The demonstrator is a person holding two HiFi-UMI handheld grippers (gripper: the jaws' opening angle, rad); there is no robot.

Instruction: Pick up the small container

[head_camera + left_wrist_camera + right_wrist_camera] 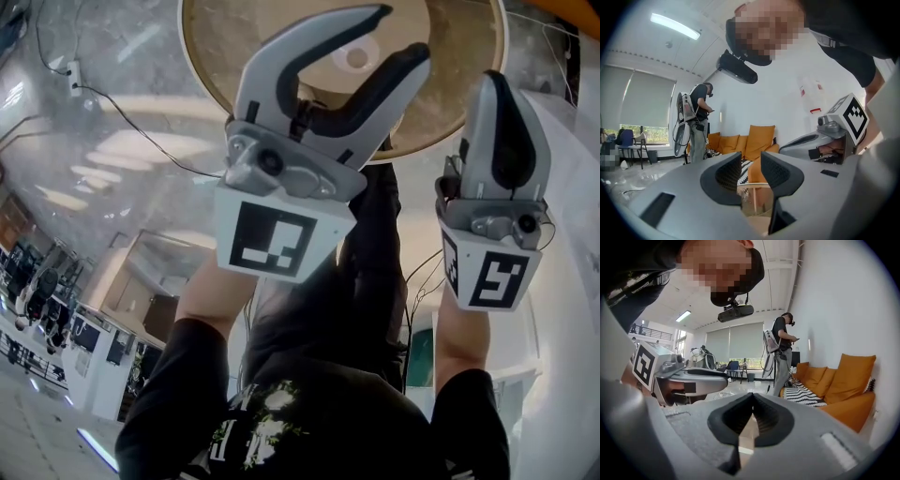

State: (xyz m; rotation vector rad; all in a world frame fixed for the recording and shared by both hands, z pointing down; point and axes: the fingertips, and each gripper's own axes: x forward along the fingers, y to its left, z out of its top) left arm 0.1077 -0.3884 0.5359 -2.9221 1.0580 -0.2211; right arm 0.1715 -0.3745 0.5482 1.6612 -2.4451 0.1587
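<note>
The person (309,375), in dark clothing, fills the lower half of the head view, and the round wooden table (211,56) lies beyond at the top edge. Step in hand, by judgement: the approach, with nothing gripped yet. The left gripper (400,33) has its jaws standing apart and empty; its own view shows only the room and an orange sofa (754,140) through the gap. The right gripper (492,82) has its jaws closed together on nothing. The small container (357,58), taken to be the pale round thing near the table's middle, appears in the head view inside the left jaws' gap but evidently sits beyond them, untouched. The next move calls for lowering the open left gripper to straddle it, then closing. Writing: each marker cube (272,239) bears a black-and-white square pattern, no letters. The pale print on the shirt (267,417) is illegible, and the red wall signs (815,111) are too small to read.
</note>
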